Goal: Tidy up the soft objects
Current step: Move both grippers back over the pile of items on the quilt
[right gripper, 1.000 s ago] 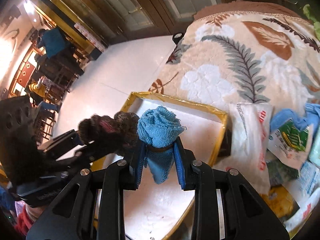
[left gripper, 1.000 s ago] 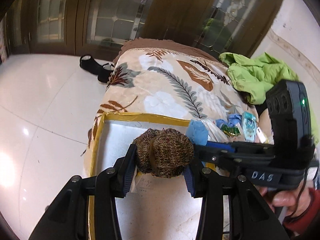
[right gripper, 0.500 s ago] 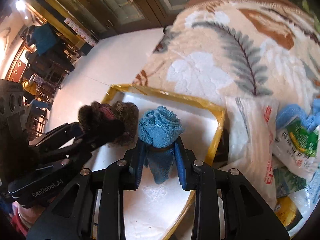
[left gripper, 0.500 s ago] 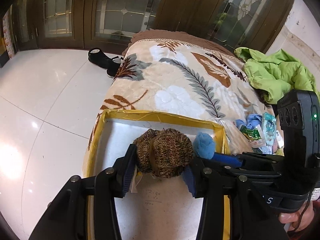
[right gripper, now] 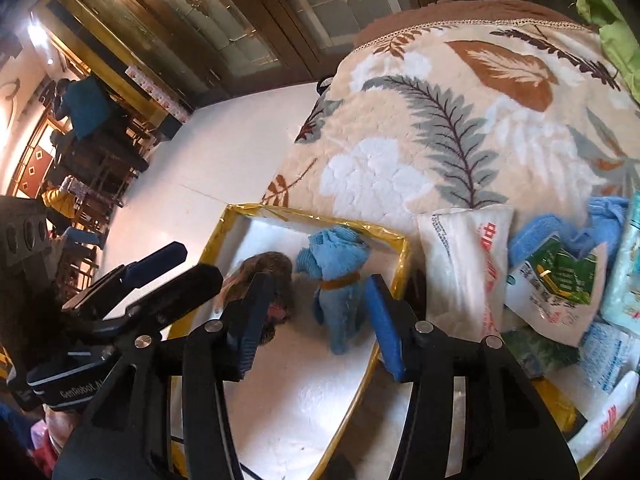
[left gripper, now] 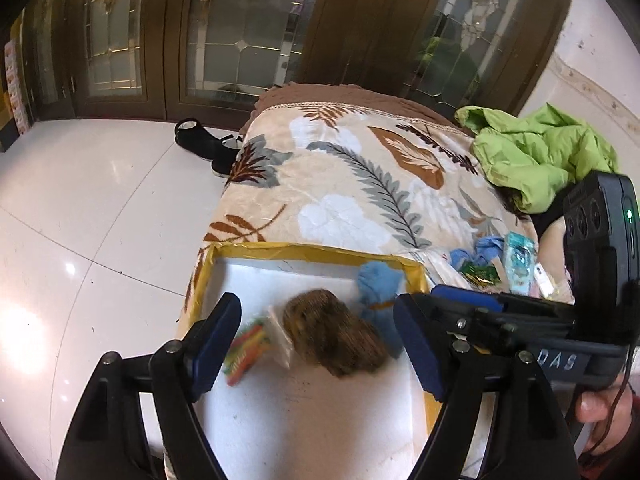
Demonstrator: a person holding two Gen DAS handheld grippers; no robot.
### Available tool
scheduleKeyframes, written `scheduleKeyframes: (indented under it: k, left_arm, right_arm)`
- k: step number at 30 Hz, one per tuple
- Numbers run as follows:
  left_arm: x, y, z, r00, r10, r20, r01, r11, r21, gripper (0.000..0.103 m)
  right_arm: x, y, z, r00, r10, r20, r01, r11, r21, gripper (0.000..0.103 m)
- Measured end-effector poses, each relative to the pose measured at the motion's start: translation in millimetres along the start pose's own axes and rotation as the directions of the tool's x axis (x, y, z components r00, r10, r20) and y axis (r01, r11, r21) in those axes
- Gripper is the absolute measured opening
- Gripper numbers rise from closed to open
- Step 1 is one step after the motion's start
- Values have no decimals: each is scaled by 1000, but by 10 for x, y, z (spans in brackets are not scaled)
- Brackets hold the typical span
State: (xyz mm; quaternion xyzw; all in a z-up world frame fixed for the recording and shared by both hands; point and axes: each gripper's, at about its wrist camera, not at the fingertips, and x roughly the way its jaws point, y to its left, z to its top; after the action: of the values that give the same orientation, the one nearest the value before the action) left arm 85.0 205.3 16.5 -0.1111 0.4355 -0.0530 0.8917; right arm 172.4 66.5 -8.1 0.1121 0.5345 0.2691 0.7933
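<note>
A white box with a yellow taped rim sits at the near end of the bed. In the left wrist view my left gripper has its jaws opening wide. A brown knitted bundle lies blurred on the box floor between them, free of both pads. In the right wrist view my right gripper is also opening. The blue towel roll, tied with a brown band, stands in the box between its fingers, untouched. The brown bundle lies just left of it.
A bright striped packet in a clear bag lies in the box. A leaf-print blanket covers the bed, with a green jacket at the far right. Several packets and blue cloths are piled right of the box. Black shoes stand on the tiled floor.
Both grippers have opened. The left one let go of the brown bundle and the right one let go of the blue roll; both now rest lower, in the box.
</note>
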Motion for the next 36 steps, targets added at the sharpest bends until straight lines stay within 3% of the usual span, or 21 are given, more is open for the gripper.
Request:
scheduleKeyframes:
  k: [13,19,27,36]
  left_arm:
    - [-256,-460,-301,1000,2,27,-3,999,42,79]
    - [-283,-788,-445,998,50,48,-54,996,75,79]
    - [-225,-1127,-618,996,74,52,-78,992,95,79]
    - [-97,-1481,-754,999,33,17,-35,991,130,79]
  right_arm:
    - [-823,-275,-465,996,-15,86,14,1000,11,50]
    - [-1097,-441,-832,988,-113,104,116,993,-24,50]
    - [-1409,-804,-1184,980,-158,124,151,986,65,50]
    - [-1673,-1134,-1499,968,-211,137,190,969,156,50]
